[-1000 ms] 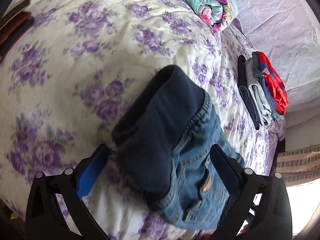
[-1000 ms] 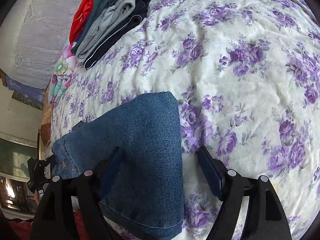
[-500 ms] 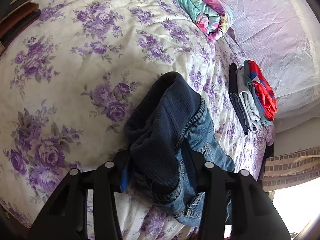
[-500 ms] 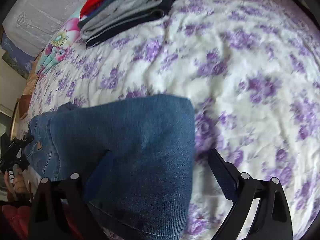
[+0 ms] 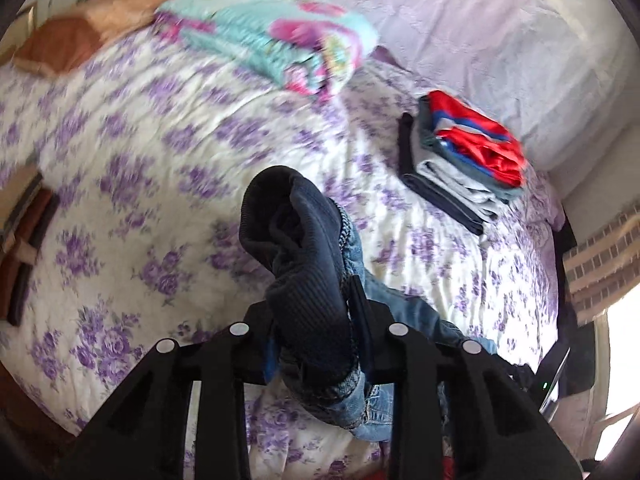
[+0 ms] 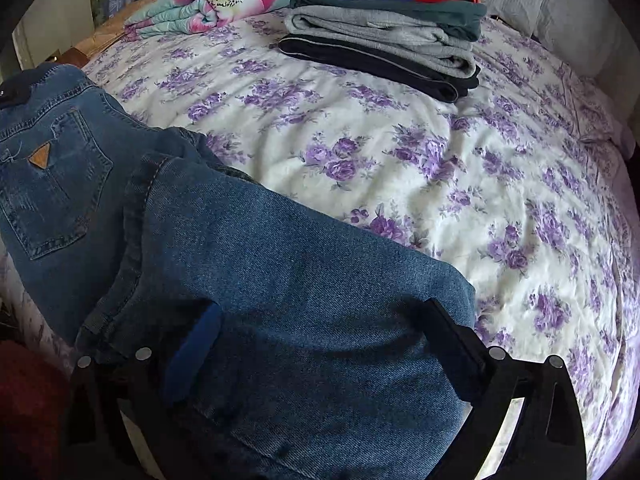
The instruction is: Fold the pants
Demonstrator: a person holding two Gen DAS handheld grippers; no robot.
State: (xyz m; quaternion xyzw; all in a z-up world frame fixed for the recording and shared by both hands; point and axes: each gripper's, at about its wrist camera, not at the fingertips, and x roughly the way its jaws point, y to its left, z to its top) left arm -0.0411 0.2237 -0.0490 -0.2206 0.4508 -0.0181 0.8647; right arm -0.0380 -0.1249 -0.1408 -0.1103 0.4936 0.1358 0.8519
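Observation:
Blue jeans with a dark knit waistband (image 5: 308, 264) lie folded on the flowered bed. My left gripper (image 5: 316, 320) is shut on the waistband end and lifts it off the sheet. In the right wrist view the denim legs (image 6: 304, 300) lie across the near edge of the bed, with the back pocket (image 6: 52, 176) at the left. My right gripper (image 6: 320, 332) is open, its fingers straddling the folded leg end.
A stack of folded clothes (image 5: 460, 164), red on top, sits at the far right of the bed; it also shows in the right wrist view (image 6: 388, 32). A folded teal and pink blanket (image 5: 276, 40) lies near the headboard. Books (image 5: 24, 232) lie at the left edge.
My left gripper has closed on the waistband and raised it. My right gripper has tilted up toward the headboard and stays open over the leg end.

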